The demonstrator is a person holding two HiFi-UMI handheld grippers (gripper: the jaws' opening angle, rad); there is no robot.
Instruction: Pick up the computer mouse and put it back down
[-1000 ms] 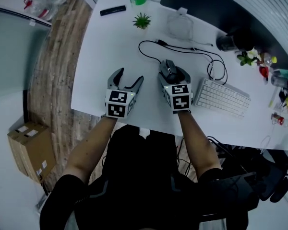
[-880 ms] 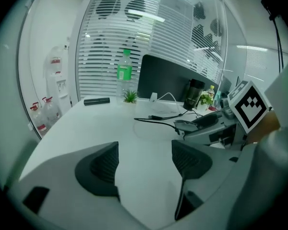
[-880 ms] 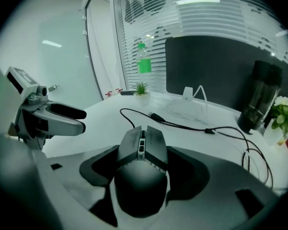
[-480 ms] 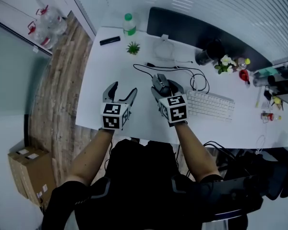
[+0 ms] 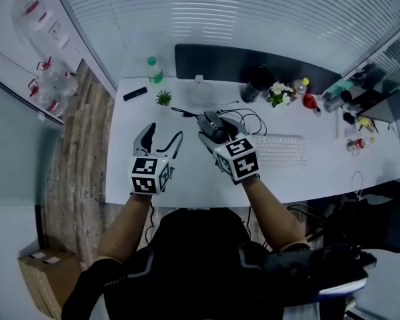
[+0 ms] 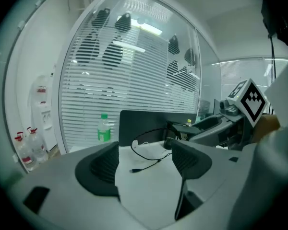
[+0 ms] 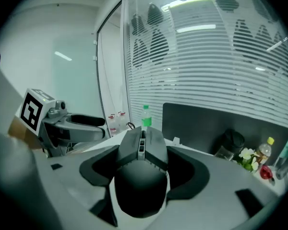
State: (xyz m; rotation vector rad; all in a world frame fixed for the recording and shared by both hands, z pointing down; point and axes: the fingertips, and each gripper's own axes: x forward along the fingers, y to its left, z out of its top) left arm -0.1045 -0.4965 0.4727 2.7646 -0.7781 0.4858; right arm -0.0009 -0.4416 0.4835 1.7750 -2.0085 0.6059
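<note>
Slatted blinds (image 5: 253, 12) fill the far wall, and below them sits the white bench (image 5: 187, 175), so let's look at the action. The right tool (image 5: 220, 127) has the computer mouse (image 7: 140, 152) pinched between its two dark pads, nose pointing away from the hand, body filling the gap from side to side. And it's off the bench: the left gripper view shows that tool up in the air, with a black cable (image 6: 145, 143) looping down from in front of it to the surface. The left tool (image 5: 165, 133) sits just beside it, on its left, jaws spread wide with only bare bench and the cable's loose end seen between them. Just to the right of the right tool lies a white keyboard (image 5: 280, 149). Beyond the left tool stand a small green plant (image 5: 163, 97) and a green bottle (image 5: 153, 70), and past both tools a dark panel (image 5: 213, 59) runs along the bench's far edge.
</note>
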